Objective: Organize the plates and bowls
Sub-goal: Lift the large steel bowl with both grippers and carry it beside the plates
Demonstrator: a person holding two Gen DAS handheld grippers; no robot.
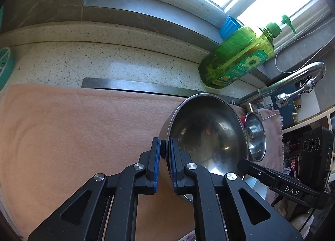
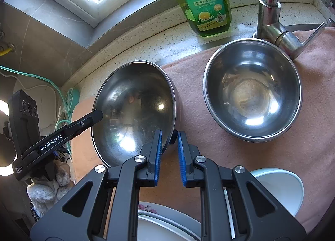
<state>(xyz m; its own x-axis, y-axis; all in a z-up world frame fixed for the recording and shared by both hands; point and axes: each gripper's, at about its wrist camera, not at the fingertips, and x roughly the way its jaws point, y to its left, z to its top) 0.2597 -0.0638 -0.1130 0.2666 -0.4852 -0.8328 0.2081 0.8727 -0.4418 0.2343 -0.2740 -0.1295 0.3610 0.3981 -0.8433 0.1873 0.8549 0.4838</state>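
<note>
Both the left hand-held gripper (image 1: 165,149) and right hand-held gripper (image 2: 169,138) pinch opposite rims of the tilted steel bowl (image 2: 134,107), probably to steady it for nesting into the second bowl (image 2: 253,90) on the right of the cloth-covered worktop (image 1: 73,128)

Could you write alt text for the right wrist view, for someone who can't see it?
The right gripper pinches the rim of a tilted steel bowl, with the left gripper at its opposite rim. A second steel bowl sits upright on a pink towel.

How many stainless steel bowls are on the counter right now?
2. One steel bowl is tilted, its rim gripped by both the left gripper and right gripper; the second steel bowl sits upright by the faucet. Others may be hidden.
</note>
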